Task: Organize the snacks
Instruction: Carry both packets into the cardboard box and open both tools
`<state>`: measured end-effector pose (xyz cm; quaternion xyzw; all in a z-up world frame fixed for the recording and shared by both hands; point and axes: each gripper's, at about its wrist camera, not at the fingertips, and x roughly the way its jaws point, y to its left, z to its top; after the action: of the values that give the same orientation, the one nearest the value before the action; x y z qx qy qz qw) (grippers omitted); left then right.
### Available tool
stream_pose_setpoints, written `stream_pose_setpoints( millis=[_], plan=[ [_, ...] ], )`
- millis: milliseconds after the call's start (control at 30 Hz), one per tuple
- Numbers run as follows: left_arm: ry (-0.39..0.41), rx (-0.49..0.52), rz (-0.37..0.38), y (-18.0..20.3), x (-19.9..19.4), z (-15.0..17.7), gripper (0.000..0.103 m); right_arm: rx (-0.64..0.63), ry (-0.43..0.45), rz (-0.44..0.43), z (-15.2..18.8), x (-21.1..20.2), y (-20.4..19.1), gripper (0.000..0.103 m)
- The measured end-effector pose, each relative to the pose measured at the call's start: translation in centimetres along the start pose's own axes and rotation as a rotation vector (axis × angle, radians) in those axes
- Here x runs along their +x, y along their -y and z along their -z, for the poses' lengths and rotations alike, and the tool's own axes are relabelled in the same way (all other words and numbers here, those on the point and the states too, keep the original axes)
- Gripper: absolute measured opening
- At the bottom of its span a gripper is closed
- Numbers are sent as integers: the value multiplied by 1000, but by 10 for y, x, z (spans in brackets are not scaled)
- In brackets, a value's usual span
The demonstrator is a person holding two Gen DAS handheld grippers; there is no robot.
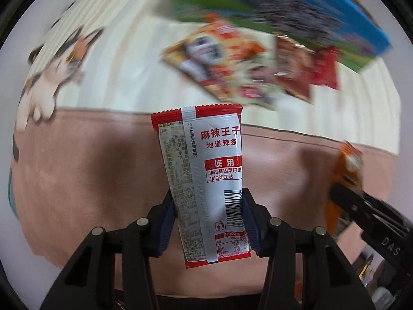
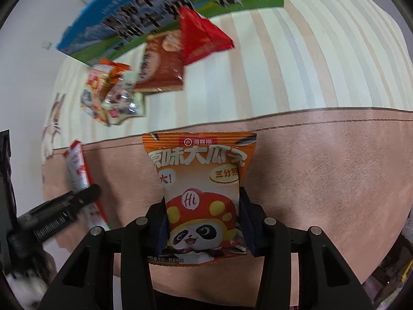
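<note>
We saw 2 grips: left gripper (image 1: pixel 209 222) clamped a red sachet (image 1: pixel 204 180), right gripper (image 2: pixel 204 222) an orange packet (image 2: pixel 201 188); the box (image 2: pixel 165 13) lay ahead, sachet nearer.

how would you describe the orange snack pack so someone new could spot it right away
Start at the pink cloth that borders the striped cream cover, below the blue and green box. Over it the right gripper grips the orange snack pack by its sides. Its cartoon panda in a red cap sets it apart from the red and white packet in the left gripper.
</note>
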<state>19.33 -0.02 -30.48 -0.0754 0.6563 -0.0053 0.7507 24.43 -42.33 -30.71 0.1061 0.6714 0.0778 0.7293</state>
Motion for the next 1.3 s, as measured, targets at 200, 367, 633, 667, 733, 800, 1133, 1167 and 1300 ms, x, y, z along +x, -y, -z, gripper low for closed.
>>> stream_pose_setpoints(
  millis=[200,367,633,667,733,800,1133,1167,1300],
  plan=[
    [69,105,41,36,-45,-9,45,-5,50,-66,-6,-38,-6,48],
    [138,147,79,57,-85,-44,45,3,125,-115,-25,-83,-2,48],
    [214,156,138,81,-116,-138,45,1,257,-125,-84,-133,-4,48],
    [222,157,139,82,-121,-150,45,0,275,-122,-96,-140,-4,48],
    [216,146,157,86,-124,-178,45,-9,300,-108,-117,-149,-6,48],
    [196,130,174,89,-120,-206,45,-8,320,-99,-142,-158,-7,48],
    [31,121,199,112,-57,-308,45,26,287,-29,-242,-139,-2,48],
    [16,121,202,113,-51,-312,45,32,280,-22,-250,-133,1,48],
    [-56,111,237,116,-28,-326,45,39,262,0,-265,-110,1,48]
  ],
)
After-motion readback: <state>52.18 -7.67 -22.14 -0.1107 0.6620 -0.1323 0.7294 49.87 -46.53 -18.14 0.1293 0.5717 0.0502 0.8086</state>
